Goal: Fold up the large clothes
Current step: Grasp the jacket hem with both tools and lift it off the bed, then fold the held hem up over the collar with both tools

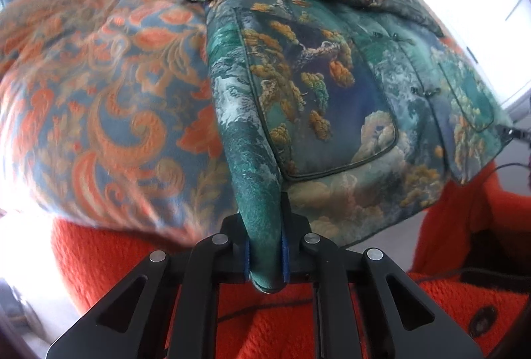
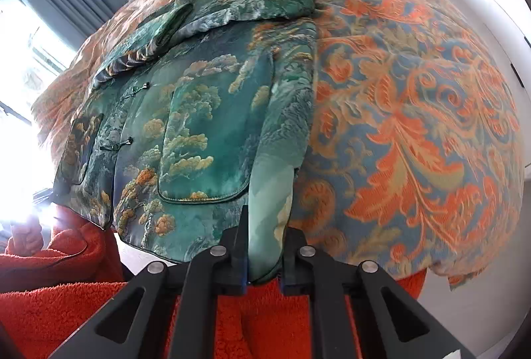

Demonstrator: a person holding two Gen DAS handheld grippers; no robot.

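With both sleeves already folded across its chest, the green brocade jacket lies on the bed; left gripper and right gripper each pinch a hem corner, so the bottom-up fold remains.

Bright daylight w/ blown-out window glare, heavy fisheye warp at edges, bedspread motion-blurred.

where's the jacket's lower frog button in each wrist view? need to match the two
Left wrist: the lower frog button sits right of centre, on the green jacket, just above mid-height.
Right wrist: the same button sits left of centre, at mid-height, left of the large patch pocket.
Shared landmark: the orange-patterned bedspread under the jacket.
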